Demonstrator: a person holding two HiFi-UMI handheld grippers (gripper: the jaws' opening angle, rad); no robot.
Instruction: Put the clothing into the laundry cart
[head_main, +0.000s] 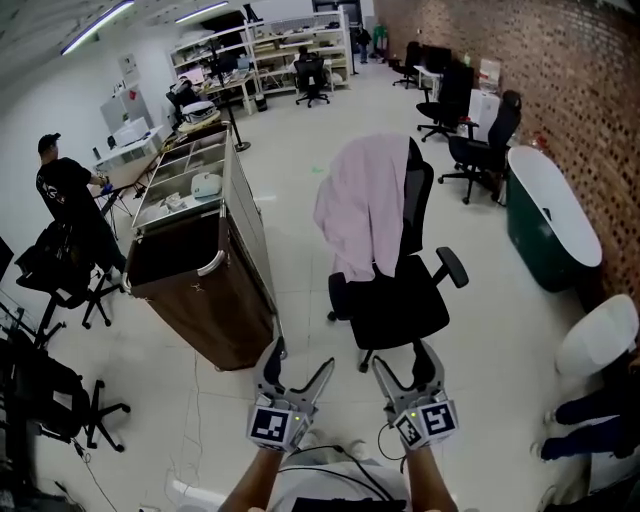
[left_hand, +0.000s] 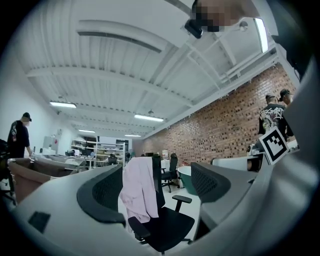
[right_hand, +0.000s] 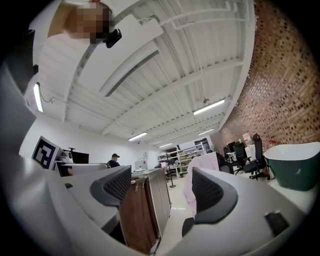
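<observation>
A pale pink garment (head_main: 360, 205) hangs over the back of a black office chair (head_main: 400, 300) in the middle of the floor; it also shows in the left gripper view as a pink garment (left_hand: 141, 194) and in the right gripper view as a pink garment (right_hand: 200, 172). The brown laundry cart (head_main: 205, 290) stands left of the chair, its brown bag (right_hand: 137, 215) close in the right gripper view. My left gripper (head_main: 297, 368) and right gripper (head_main: 407, 368) are both open and empty, held near me, short of the chair.
A dark green bathtub (head_main: 550, 215) sits by the brick wall at right. Black office chairs (head_main: 475, 145) stand beyond it, more chairs (head_main: 60, 270) at left. A person (head_main: 65, 185) stands at far left by desks. Cables lie on the floor at my feet.
</observation>
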